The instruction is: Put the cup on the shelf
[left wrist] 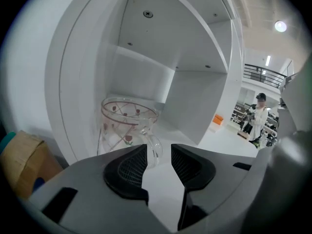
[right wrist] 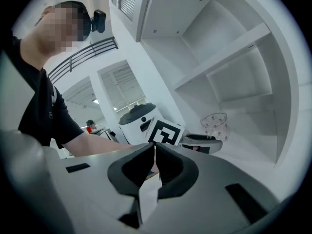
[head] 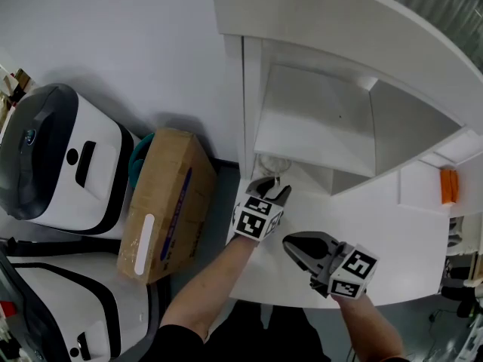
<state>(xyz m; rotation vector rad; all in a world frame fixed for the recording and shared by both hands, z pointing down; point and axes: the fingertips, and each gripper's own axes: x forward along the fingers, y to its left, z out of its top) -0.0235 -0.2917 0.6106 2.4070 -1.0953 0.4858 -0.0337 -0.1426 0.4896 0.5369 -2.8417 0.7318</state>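
Right gripper (head: 291, 242): nearest item, held low over the white bench (head: 392, 247) that runs out from the foot of the shelf (head: 317, 119). Jaws drawn together, nothing between them. Idle, and well apart from the cup.

Left gripper (head: 273, 188): ahead of the right one, at the mouth of the lowest compartment and pointed into it on a slight downward slope. Jaws stand wide, with bare white surface showing in the gap. Pads press on nothing.

Cup (left wrist: 127, 123): clear glass with a small red flower pattern. It stands upright on the floor of the lowest compartment, in the left corner, close to the side wall. Long axis vertical, mouth up. The handle points out of the compartment toward the left gripper and ends just beyond the tip of that gripper's left pad. From here I cannot tell whether handle and pad touch.

Key relation: the cup lies directly ahead of the left gripper and slightly to its left. The left hand is much the nearer.

Judgement: placement looks done. The likely next move is a straight pull-back of the left gripper along its own line, keeping the left pad clear of the handle so the cup is not dragged or tipped.

Also present: cardboard box (head: 162, 202), on the floor left of the shelf.
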